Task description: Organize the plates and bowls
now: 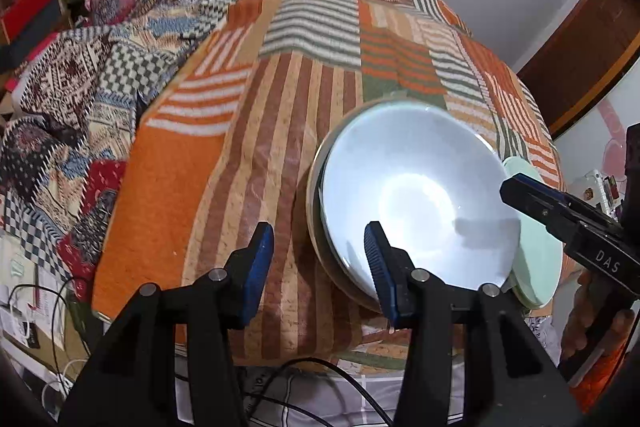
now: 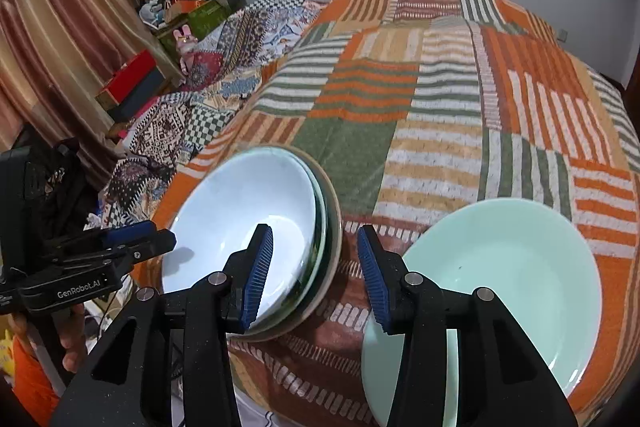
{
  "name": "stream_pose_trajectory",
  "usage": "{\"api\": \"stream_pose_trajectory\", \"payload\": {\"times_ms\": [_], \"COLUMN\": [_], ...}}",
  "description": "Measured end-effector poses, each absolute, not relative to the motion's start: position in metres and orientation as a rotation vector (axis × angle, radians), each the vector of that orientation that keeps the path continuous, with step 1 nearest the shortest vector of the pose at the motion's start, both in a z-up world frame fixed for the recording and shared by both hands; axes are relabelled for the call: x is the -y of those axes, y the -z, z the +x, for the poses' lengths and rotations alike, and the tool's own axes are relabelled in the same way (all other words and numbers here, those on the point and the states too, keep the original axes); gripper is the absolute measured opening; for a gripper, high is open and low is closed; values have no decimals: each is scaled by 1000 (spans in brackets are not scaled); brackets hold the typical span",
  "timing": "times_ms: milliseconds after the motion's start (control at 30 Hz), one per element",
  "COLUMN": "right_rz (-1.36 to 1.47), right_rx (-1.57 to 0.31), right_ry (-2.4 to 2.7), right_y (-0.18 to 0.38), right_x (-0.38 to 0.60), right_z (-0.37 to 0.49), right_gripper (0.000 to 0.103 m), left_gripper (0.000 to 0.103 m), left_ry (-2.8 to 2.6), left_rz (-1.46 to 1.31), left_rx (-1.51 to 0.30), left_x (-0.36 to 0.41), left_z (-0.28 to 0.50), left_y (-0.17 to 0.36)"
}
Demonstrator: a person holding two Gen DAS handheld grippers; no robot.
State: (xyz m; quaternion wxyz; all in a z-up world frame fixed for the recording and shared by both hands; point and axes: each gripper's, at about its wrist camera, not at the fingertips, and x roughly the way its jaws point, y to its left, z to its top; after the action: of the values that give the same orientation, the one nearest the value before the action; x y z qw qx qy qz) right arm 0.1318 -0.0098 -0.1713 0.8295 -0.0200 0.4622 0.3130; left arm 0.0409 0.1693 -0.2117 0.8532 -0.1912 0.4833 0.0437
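A white bowl lies on top of a small stack of dishes with a beige rim on the patchwork blanket. It also shows in the right wrist view. A mint-green bowl sits on a mint plate to its right; its edge shows in the left wrist view. My left gripper is open and empty, hovering at the stack's near-left rim. My right gripper is open and empty, above the gap between the two stacks.
The orange, green and cream patchwork blanket covers a raised surface. A second patterned blanket lies to the left. Boxes and clutter stand at the back left by a curtain. Cables hang below the front edge.
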Motion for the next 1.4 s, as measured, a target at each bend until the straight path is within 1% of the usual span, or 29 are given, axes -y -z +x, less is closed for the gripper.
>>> {"api": "stream_pose_trajectory", "payload": {"times_ms": [400, 433, 500, 633, 833, 1033, 1233, 1400], "right_rz": [-38, -39, -44, -41, 1, -38, -55, -28], "right_rx": [-1033, -1033, -1031, -1054, -1071, -1060, -1077, -1099], "right_ry": [-673, -675, -678, -685, -702, -685, -658, -654], "right_y": [191, 192, 193, 199, 203, 202, 201, 200], "right_x": [4, 3, 1, -2, -1, -4, -8, -5], "right_z": [139, 139, 139, 142, 142, 139, 143, 145], "right_gripper": [41, 41, 40, 40, 35, 35, 35, 35], "left_gripper": [46, 45, 40, 33, 33, 33, 33, 33], "left_ry": [-53, -50, -38, -15, -15, -21, -88, -91], "left_rz": [-425, -425, -430, -442, -436, -414, -330, -359], "left_rx": [-1031, -1028, -1026, -1030, -1026, -1025, -1035, -1031], "left_x": [-166, -165, -164, -163, -161, -159, -146, -148], "left_z": [51, 52, 54, 59, 60, 60, 61, 59], "left_y": [234, 235, 236, 239, 243, 241, 236, 229]}}
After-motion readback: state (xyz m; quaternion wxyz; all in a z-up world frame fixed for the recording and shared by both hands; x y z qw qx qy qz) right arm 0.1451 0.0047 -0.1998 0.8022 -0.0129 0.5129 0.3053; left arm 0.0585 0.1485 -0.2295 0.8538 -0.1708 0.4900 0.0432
